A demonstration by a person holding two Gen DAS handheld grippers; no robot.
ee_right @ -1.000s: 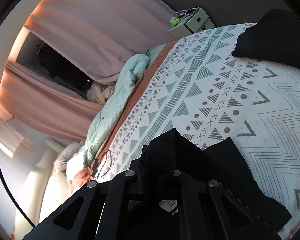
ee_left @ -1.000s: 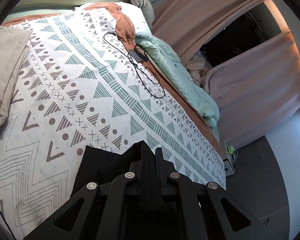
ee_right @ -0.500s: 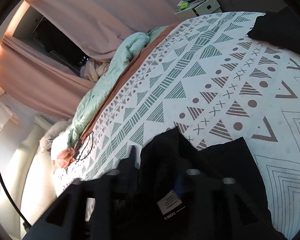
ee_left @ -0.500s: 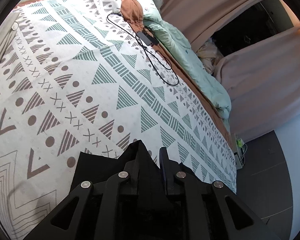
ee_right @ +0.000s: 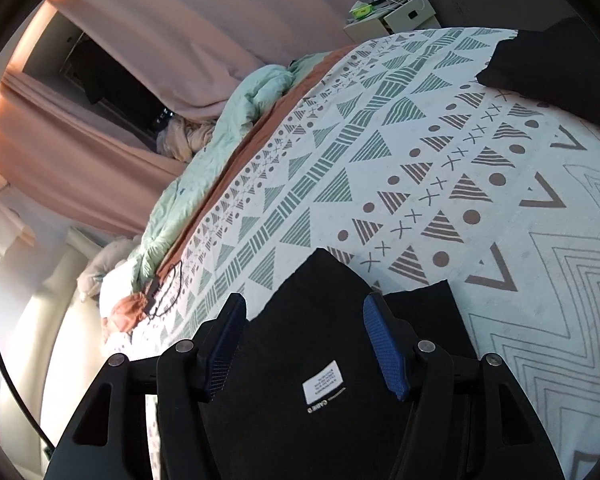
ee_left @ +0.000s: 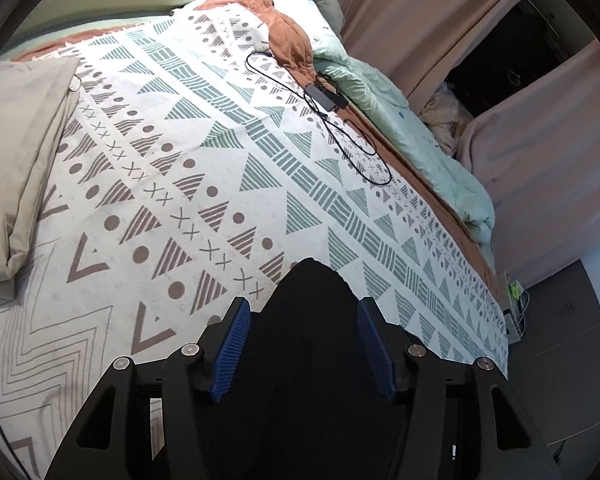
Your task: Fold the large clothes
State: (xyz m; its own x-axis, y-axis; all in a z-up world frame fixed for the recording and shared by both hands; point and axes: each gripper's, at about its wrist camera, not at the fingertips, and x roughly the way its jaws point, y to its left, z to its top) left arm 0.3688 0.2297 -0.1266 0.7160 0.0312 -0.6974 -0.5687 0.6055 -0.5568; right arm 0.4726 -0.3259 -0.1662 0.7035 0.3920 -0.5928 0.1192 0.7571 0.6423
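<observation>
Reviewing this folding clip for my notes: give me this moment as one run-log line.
left gripper: open, jaws just opened | right gripper: open, jaws just opened | black garment: released, lying between both jaws on patterned bedspread

The black garment runs off the bottom edge in the left wrist view, and the left gripper frame covers its near part, so its full shape cannot be told. In the right wrist view a white label on the garment carries print too small to read. A second patch of black cloth at the far right is cut by the lens rim; whether it joins the near piece cannot be told. The grey folded cloth at the left is cropped too. Items on the bedside unit are too small to identify.
</observation>
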